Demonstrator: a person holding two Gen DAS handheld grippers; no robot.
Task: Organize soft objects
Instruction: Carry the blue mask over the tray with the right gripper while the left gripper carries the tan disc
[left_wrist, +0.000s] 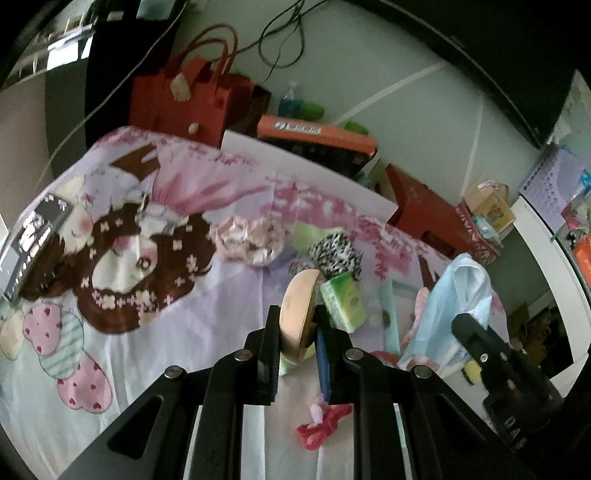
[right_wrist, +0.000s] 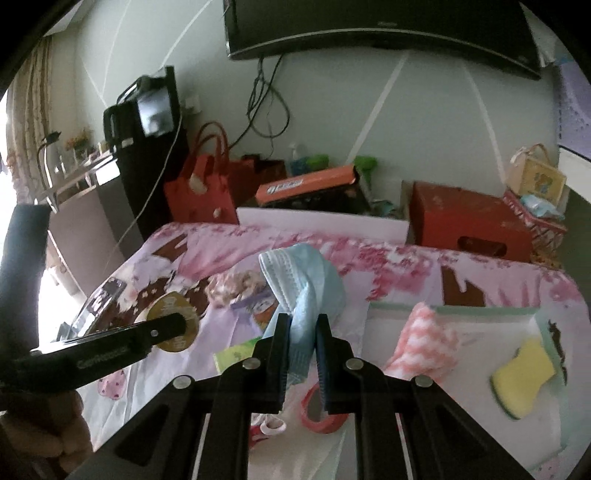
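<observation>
Bedspread (left_wrist: 207, 280) background; gripper lettering too blurred.

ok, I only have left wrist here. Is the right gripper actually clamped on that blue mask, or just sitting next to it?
Observer: Clamped. In the right wrist view the right gripper has the blue mask pinched between its fingers, with the rest bunched above them.
Operator: What's beyond it on that side?
Observer: A pale tray holding a pink checked cloth and a yellow sponge.
Operator: And the far face of my disc?
Observer: Gold, with a printed label too blurred to read. The left gripper holds the disc above the bedspread.
</observation>
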